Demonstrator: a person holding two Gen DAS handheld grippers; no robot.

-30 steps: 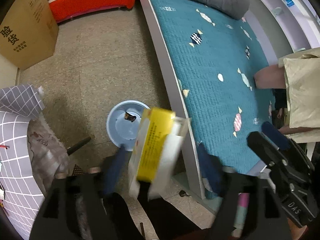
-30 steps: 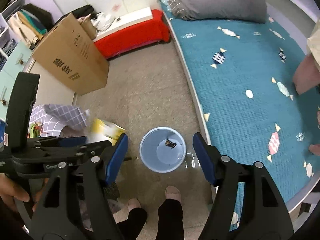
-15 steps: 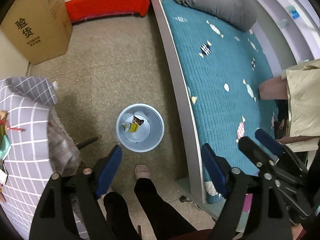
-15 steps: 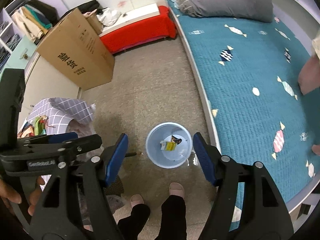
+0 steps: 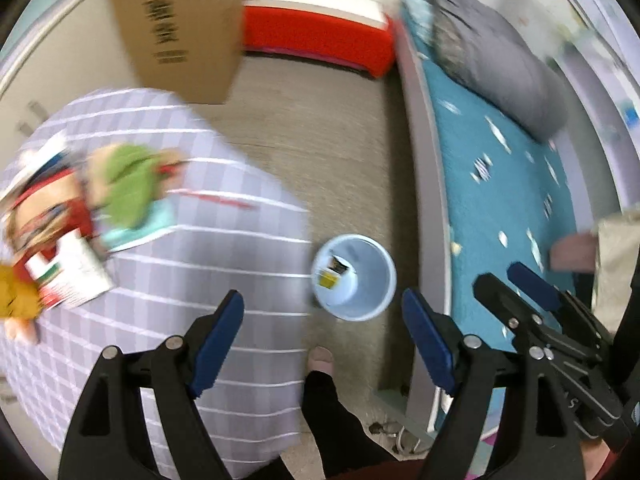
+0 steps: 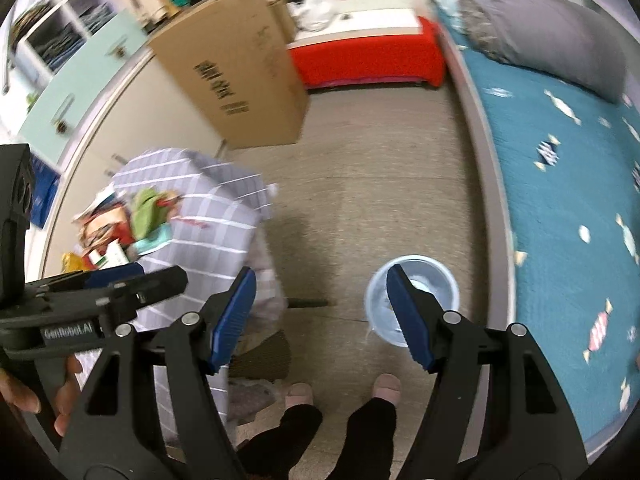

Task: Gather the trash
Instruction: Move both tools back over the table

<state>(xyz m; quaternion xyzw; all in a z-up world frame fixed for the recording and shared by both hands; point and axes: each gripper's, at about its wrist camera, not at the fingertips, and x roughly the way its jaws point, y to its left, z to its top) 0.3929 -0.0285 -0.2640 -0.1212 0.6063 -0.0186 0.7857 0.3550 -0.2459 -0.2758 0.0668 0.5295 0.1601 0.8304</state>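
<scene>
Between pickups. Left tool (image 5: 322,322) and right tool (image 6: 320,316) both have jaws apart, nothing between the pads. Both point steeply down from above the floor, beside the bed (image 5: 516,216).

Trash so far: a yellow-labelled packet (image 5: 329,279) and a dark wrapper (image 5: 340,266) lie inside the pale blue bin (image 5: 372,308), which stands on the floor between the bed frame and the bench (image 5: 208,264) under its grey checked cloth.

Remaining trash, by my reading: the pile at the bench's far left, with a green crumpled piece (image 5: 128,188), a red-and-white packet (image 5: 70,276) and something yellow at the edge. Next move calls for carrying an open tool over that pile, picking one item and closing on it.

View differences: the left wrist view looks into the bin and shows its contents; in the right wrist view the tool's own finger covers part of the bin (image 6: 444,284), contents unreadable. The right view alone shows a broom head (image 6: 264,354) on the floor by the bench, and the person's hand (image 6: 36,396) on the left tool's handle. Both frames are motion-blurred.
</scene>
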